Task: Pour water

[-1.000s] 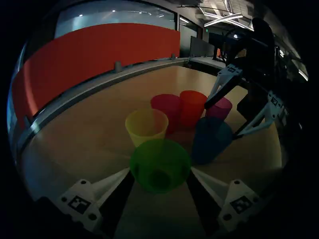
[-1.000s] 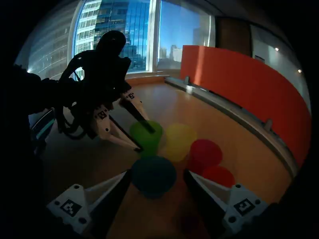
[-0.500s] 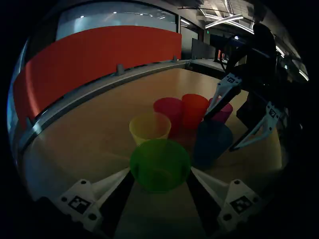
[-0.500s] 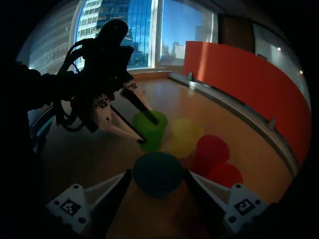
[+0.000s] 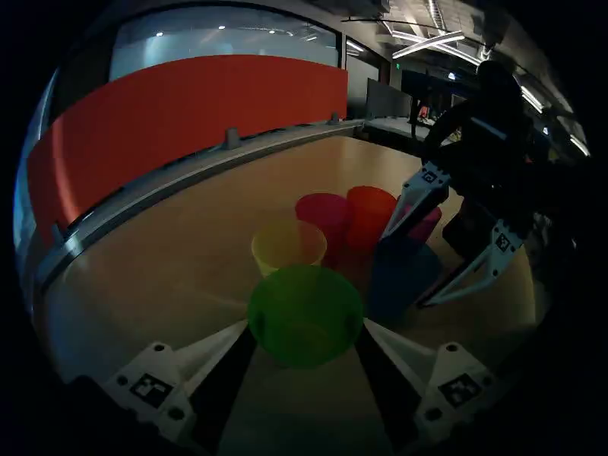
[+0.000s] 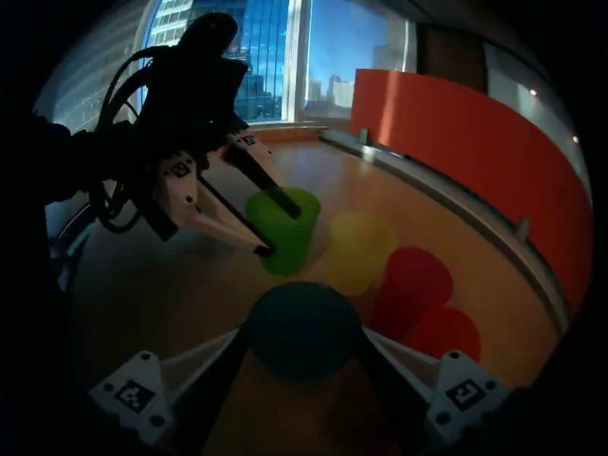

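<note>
Cups half-covered, tongs lost in shadow

At centre right of the left gripper view, the purple cup (image 5: 431, 223) peeks out behind a finger of the right tongs (image 5: 403, 270) and the blue cup (image 5: 395, 283). The tongs' upper part is a black silhouette. In the right gripper view, a finger of the left tongs (image 6: 283, 232) crosses the green cup (image 6: 289, 249). Its contents cannot be told.

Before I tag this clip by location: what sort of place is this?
Likely a high-rise office: a long wooden table, a curved orange partition panel, and tall windows facing glass towers.
</note>
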`<control>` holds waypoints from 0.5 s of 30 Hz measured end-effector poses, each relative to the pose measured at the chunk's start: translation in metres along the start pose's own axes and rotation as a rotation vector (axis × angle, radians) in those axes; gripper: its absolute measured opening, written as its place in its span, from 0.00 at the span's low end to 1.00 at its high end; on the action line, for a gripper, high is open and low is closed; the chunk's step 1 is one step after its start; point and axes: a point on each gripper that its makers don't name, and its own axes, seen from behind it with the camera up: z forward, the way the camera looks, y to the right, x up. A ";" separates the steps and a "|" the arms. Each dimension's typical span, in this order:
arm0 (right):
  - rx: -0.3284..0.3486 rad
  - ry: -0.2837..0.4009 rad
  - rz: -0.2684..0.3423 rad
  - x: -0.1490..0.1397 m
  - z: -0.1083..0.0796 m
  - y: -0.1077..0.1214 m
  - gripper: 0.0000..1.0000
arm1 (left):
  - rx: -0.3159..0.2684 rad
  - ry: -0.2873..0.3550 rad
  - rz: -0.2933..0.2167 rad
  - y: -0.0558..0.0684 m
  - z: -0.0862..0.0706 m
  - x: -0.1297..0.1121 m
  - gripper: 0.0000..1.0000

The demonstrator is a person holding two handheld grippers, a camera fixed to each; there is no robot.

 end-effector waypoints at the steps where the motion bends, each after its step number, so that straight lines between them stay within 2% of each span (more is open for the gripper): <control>1: -0.002 0.001 -0.001 0.000 0.000 0.000 0.94 | 0.000 0.002 0.000 0.000 0.000 0.000 0.85; 9: -0.006 0.007 -0.001 0.002 -0.001 -0.003 0.91 | 0.003 0.023 -0.009 0.000 -0.006 0.003 0.85; 15: -0.016 0.040 0.006 0.012 -0.010 -0.008 0.91 | 0.011 0.050 -0.023 0.000 -0.016 0.009 0.84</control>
